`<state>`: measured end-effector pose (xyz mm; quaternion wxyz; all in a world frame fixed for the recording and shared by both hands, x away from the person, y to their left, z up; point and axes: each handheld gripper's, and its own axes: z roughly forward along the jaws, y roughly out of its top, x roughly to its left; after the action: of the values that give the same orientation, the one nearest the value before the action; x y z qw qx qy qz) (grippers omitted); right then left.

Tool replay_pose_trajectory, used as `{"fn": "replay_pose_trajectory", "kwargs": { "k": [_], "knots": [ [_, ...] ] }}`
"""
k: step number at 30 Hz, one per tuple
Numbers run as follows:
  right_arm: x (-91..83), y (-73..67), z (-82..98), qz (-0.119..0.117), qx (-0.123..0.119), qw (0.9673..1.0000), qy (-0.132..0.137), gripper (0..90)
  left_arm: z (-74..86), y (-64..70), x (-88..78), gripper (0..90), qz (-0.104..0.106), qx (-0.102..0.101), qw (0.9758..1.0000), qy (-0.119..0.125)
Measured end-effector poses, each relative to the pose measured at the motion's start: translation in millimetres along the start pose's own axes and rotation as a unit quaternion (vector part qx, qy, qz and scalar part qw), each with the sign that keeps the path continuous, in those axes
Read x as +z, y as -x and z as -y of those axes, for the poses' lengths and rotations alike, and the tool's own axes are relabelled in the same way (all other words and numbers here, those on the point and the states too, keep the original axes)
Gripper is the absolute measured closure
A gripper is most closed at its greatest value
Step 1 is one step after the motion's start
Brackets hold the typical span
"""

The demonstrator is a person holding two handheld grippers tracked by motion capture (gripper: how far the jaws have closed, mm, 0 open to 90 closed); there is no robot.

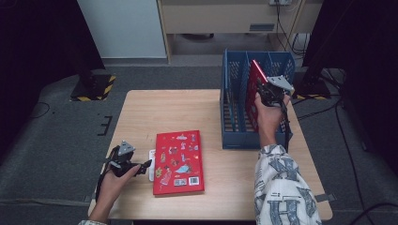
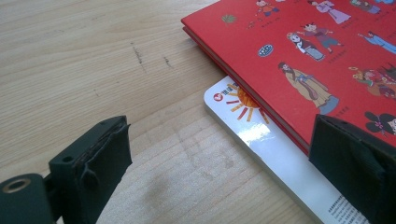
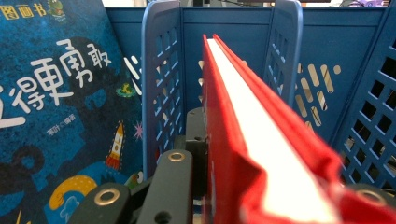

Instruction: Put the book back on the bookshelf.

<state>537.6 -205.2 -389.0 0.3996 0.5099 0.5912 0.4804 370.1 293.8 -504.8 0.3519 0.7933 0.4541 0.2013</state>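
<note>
My right gripper [image 1: 268,90] is shut on a red book [image 1: 256,79] and holds it upright over the blue file rack [image 1: 234,140], in a compartment right of its middle. In the right gripper view the red book [image 3: 233,116] runs edge-on between two blue dividers [image 3: 161,84], and a blue picture book [image 3: 60,93] stands in the compartment to the left. My left gripper [image 1: 143,166] rests low on the table with its jaws open, at the left edge of a second red book [image 1: 178,161] lying flat. A white book [image 2: 261,140] pokes out from under that red book [image 2: 303,56].
The wooden table [image 1: 169,112] has bare room at its back left and in front of the rack. The rack stands at the table's right back part. Cables and black stands are on the grey floor beyond the table.
</note>
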Motion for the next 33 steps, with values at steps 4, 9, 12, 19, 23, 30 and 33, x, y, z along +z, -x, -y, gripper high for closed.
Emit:
{"fn": "replay_pose_trajectory", "kwargs": {
  "k": [4, 9, 12, 19, 23, 30, 33],
  "knots": [
    [-2.6, 0.9, 2.1, -0.001, 0.001, 1.0000, 0.000, 79.5, -0.1, 0.1, -0.4, 4.9, 0.000, -0.002, 1.0000, 0.001],
    [-5.0, 0.0, 3.0, -0.006, -0.003, 1.0000, -0.004, 79.3, -0.2, -0.2, -1.3, 5.0, -0.002, -0.002, 1.0000, 0.002],
    [-6.3, 0.6, 4.3, -0.007, -0.002, 1.0000, -0.006, 79.2, -0.3, -0.3, -1.5, 5.0, -0.001, -0.003, 1.0000, 0.003],
    [-7.0, 2.4, 4.5, -0.011, 0.002, 0.9999, -0.009, 78.4, -0.2, -0.6, -1.4, 5.0, -0.002, -0.004, 1.0000, 0.004],
    [-6.7, 0.7, 4.7, -0.014, 0.004, 0.9999, -0.007, 77.6, -0.4, -0.4, -1.6, 5.0, -0.001, -0.004, 1.0000, 0.004],
    [-8.3, -2.1, 2.0, -0.015, 0.004, 0.9999, -0.002, 77.3, -0.4, -0.8, -2.2, 5.0, -0.002, -0.004, 1.0000, 0.005],
    [-8.2, -3.4, 1.3, -0.012, -0.005, 0.9999, -0.005, 78.8, -0.5, -0.6, -2.2, 5.0, -0.001, -0.004, 1.0000, 0.006]
  ]
}}
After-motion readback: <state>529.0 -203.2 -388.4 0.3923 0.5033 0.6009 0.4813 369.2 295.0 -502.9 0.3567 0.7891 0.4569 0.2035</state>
